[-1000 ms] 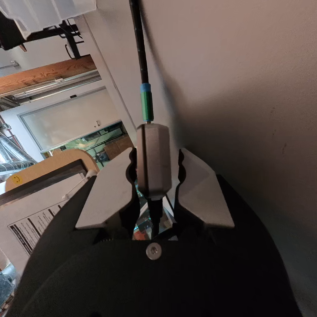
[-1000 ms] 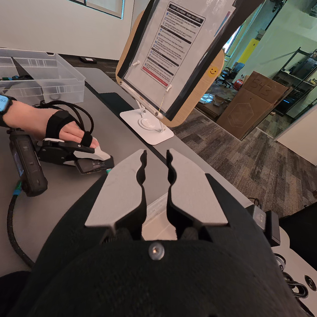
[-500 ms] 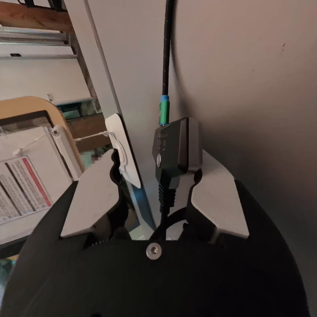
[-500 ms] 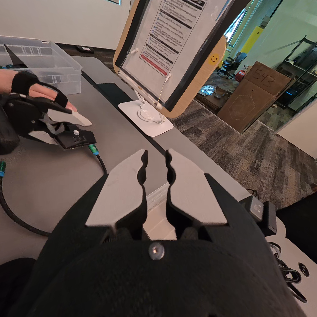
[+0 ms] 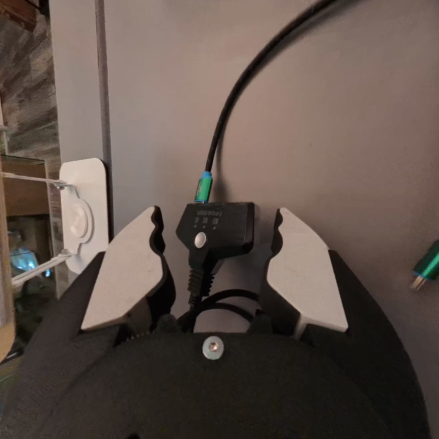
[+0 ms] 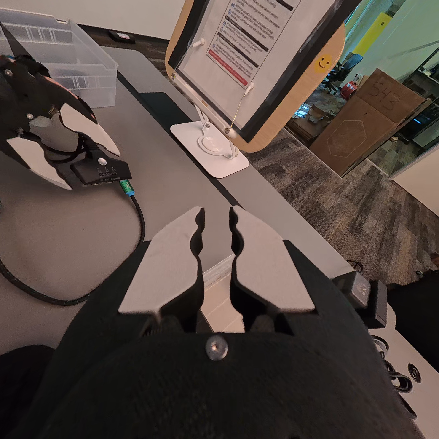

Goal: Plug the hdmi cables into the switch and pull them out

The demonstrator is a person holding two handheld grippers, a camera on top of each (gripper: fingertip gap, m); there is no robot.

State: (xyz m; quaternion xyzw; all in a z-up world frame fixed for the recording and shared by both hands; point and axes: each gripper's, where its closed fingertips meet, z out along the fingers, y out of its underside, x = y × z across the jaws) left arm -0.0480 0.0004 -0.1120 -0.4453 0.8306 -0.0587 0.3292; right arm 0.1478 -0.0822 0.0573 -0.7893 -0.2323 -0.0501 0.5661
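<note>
HDMI switch (image 5: 215, 228), black with a round silver button, lies flat on the grey table (image 5: 308, 118) at centre frame of the left wrist view, between the spread fingers of the left gripper (image 5: 217, 223), untouched by either. One green-shelled HDMI plug (image 5: 202, 187) sits in its far edge, its black braided cable (image 5: 228, 107) arcing to upper right. A second green plug (image 5: 427, 268) lies loose at right edge. Right gripper (image 6: 216, 211) hovers over the table's near part, empty, fingers narrowly parted.

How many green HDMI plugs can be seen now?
2. One green plug is inserted in the switch; another lies loose on the table at the right. More may be hidden.
</note>
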